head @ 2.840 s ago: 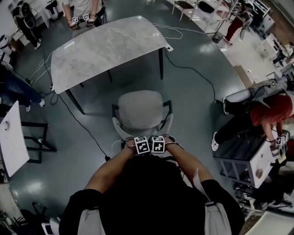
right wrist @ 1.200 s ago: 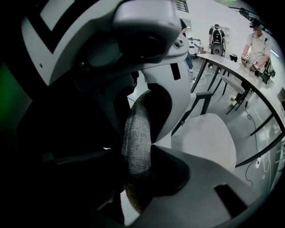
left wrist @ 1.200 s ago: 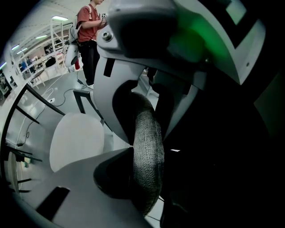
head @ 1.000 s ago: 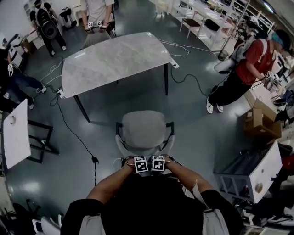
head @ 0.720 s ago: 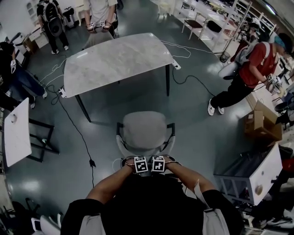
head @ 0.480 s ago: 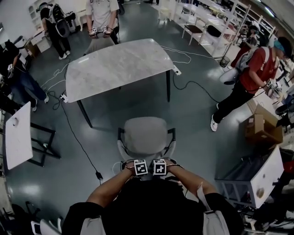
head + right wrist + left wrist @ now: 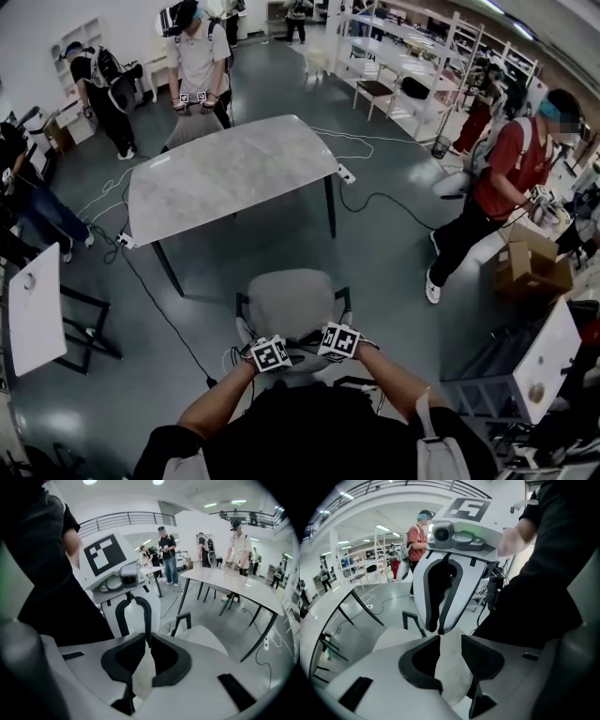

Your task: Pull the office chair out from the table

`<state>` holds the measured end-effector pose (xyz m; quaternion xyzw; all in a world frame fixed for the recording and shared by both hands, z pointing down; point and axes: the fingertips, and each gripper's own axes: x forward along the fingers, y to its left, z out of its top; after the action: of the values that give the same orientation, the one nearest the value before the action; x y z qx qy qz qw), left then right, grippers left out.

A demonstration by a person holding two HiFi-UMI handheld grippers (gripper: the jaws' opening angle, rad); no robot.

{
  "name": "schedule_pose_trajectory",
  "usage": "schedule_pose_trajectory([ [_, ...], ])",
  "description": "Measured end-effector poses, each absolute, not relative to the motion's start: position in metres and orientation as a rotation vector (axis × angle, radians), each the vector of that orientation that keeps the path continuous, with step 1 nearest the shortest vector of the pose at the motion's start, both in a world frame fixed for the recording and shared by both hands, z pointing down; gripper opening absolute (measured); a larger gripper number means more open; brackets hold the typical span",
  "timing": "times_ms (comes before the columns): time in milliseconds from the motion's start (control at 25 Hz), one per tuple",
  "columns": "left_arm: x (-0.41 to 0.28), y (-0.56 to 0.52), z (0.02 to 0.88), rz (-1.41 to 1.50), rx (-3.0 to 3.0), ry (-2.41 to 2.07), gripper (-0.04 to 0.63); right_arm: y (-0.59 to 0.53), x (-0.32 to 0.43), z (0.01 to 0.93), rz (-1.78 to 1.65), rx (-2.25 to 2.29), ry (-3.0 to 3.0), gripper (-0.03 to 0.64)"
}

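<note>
Left claw [image 7: 451, 641] apart, narrowing slightly; right claw [image 7: 146, 638] just closed, empty.

Just below and ahead of our left gripper [image 7: 451, 640] and right gripper [image 7: 146, 636] the office chair [image 7: 291, 302] blocks the forward path, beyond it bare floor [image 7: 281, 246] lies open up to the table [image 7: 234, 169], and out past the right gripper a white cart [image 7: 539, 361] and a person in red [image 7: 506, 173] stand well apart.
</note>
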<state>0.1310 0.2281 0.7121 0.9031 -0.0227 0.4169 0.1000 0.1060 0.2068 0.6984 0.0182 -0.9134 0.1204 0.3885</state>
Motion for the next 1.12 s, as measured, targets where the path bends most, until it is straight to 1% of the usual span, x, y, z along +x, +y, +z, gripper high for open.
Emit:
schedule_pose_trajectory([
  [80,0.131,0.208,0.687,1.153,2.712,-0.140,0.144,0.188,0.106,0.665,0.323,0.130,-2.413,0.046],
  [200,0.136,0.186,0.647,0.956,2.764,-0.257,0.104,0.171,0.110,0.618,0.318,0.246,-2.561,0.040],
  [320,0.138,0.169,0.597,0.694,2.806,-0.373,0.054,0.163,0.112,0.572,0.306,0.340,-2.706,0.034],
  [440,0.134,0.156,0.551,0.405,2.801,-0.474,0.017,0.161,0.116,0.528,0.328,0.413,-2.869,0.029],
  [520,0.125,0.149,0.526,0.262,2.792,-0.528,0.012,0.161,0.117,0.498,0.353,0.445,-2.988,0.028],
  [640,0.117,0.150,0.496,0.160,2.815,-0.545,0.012,0.162,0.120,0.461,0.340,0.483,-3.121,0.025],
  [760,0.116,0.154,0.472,0.062,2.840,-0.519,0.012,0.160,0.123,0.444,0.313,0.513,-3.177,0.023],
  [920,0.114,0.160,0.464,0.005,2.833,-0.513,0.012,0.158,0.125,0.446,0.323,0.538,-3.183,0.020],
  [1120,0.115,0.167,0.467,0.020,2.828,-0.516,0.012,0.160,0.134,0.452,0.341,0.558,-3.172,0.020],
])
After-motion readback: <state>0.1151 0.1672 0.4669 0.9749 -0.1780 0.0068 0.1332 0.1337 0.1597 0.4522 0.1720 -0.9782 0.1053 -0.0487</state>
